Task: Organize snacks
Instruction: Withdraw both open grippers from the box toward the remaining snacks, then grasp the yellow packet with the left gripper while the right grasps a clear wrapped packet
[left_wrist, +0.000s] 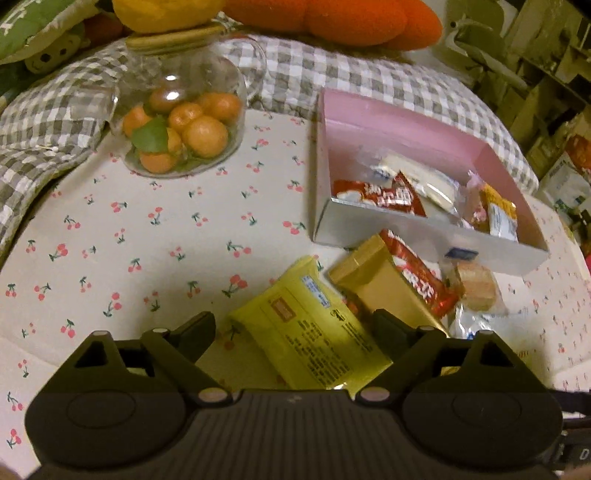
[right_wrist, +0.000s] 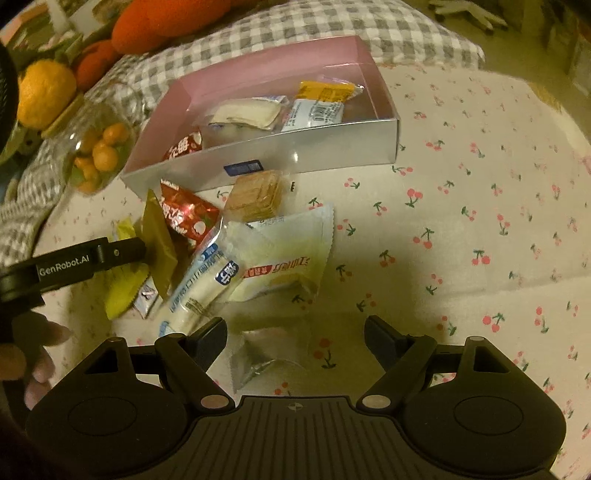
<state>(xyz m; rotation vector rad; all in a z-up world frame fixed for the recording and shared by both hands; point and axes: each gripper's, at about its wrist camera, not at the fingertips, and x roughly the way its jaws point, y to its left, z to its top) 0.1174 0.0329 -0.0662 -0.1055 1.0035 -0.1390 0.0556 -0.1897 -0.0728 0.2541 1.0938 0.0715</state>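
A pink-lined box (left_wrist: 436, 243) (right_wrist: 314, 151) holds several wrapped snacks. Loose snacks lie in front of it: a yellow packet (left_wrist: 314, 328), a gold packet (left_wrist: 384, 288) (right_wrist: 160, 243), a red packet (left_wrist: 417, 277) (right_wrist: 188, 214), a wrapped biscuit (left_wrist: 476, 284) (right_wrist: 255, 195), a white bread packet (right_wrist: 284, 258) and a white-and-blue stick packet (right_wrist: 199, 284). My left gripper (left_wrist: 295, 328) is open with the yellow packet between its fingers; it also shows in the right wrist view (right_wrist: 140, 247) against the gold packet. My right gripper (right_wrist: 295, 336) is open over a small clear wrapper (right_wrist: 262, 358).
A glass jar of small oranges (left_wrist: 181, 118) (right_wrist: 96, 151) with a wooden lid stands at the back left. Checked cushions (left_wrist: 332, 70) and orange plush toys (left_wrist: 332, 18) border the cherry-print cloth (left_wrist: 129, 240) (right_wrist: 480, 221).
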